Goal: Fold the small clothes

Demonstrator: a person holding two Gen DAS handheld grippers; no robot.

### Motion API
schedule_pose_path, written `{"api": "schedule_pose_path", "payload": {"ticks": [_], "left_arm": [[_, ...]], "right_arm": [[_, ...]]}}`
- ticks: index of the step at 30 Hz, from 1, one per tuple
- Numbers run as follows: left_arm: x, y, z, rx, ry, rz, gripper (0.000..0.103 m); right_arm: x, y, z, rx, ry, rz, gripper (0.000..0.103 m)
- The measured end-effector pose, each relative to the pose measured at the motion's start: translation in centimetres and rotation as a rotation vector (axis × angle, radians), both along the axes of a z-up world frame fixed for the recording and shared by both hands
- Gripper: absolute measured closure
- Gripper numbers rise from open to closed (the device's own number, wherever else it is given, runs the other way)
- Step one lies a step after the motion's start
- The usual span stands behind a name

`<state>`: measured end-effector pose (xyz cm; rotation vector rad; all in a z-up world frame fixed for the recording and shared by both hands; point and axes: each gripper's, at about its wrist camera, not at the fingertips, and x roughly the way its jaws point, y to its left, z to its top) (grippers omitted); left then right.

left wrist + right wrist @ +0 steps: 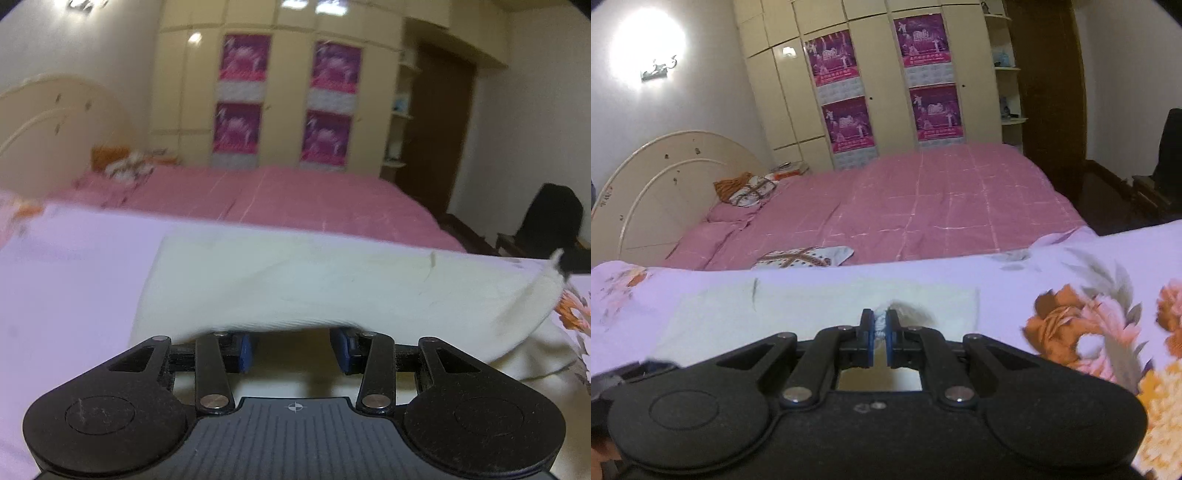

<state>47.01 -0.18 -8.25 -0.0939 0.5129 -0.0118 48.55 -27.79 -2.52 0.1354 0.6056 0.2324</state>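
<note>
Two claws are at work on one cream garment [295,280], which lies on the lilac flowered sheet [1071,266] at the near edge of the bed. My right gripper [880,326] has its blue pads pressed almost together on a small bunched pinch of the cream cloth, so I judge it has a firm hold of an edge or corner. My left gripper [295,349] stands wide apart, its blue pads on either side of a gap, and a fold of the garment drapes over the tips of the fingers; nothing sits between them that I can see, so that side holds nothing. I take the step in hand to be the fold itself: one side is gripped, the other is not yet taken. Next, as I judge it, the left claw needs to slide under or onto the loose hem and close on it, so that both hands can carry the edge across evenly; a lopsided lift could drag the cloth into a wrinkle. Beyond lies the pink checked bedspread [923,199], with a patterned folded piece [798,258] on it. On the cream wardrobe [783,92] hang four magenta posters [834,55] with calendar-like grids beneath; there is writing on them, but it is too small and blurred for me to read.
</note>
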Motion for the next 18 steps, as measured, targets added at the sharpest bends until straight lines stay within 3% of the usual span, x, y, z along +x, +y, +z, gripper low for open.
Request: {"api": "schedule_pose_path", "payload": {"ticks": [4, 6, 9, 13, 14, 15, 16, 18], "left_arm": [[0.3, 1.1, 0.3, -0.014, -0.022, 0.076, 0.061], [1.1, 1.4, -1.3, -0.005, 0.087, 0.064, 0.061], [0.9, 0.5, -0.2, 0.034, -0.001, 0.031, 0.061], [3.4, -1.0, 1.1, 0.079, -0.039, -0.054, 0.061], [4.5, -1.0, 1.0, 0.082, -0.014, -0.087, 0.06], [5.8, -1.0, 0.6, 0.102, 0.044, -0.107, 0.05], [7.0, -1.0, 0.3, 0.141, 0.095, -0.084, 0.049], [6.7, -0.3, 0.1, 0.124, 0.064, -0.062, 0.049]], "right_arm": [[-1.1, 0.2, 1.6, 0.035, -0.07, 0.017, 0.096], [-1.6, -0.6, 1.5, 0.042, -0.082, -0.01, 0.096], [0.1, -1.7, -1.3, 0.025, 0.058, -0.054, 0.096], [-0.6, -1.5, 0.4, 0.061, -0.013, -0.02, 0.096], [-0.7, -1.4, 1.0, 0.068, -0.031, -0.015, 0.096], [-0.8, -1.4, 1.5, 0.066, -0.047, -0.013, 0.096], [-0.8, -1.5, 1.9, 0.064, -0.062, -0.015, 0.096], [-0.4, -1.8, 1.9, 0.06, -0.064, -0.025, 0.096]]}}
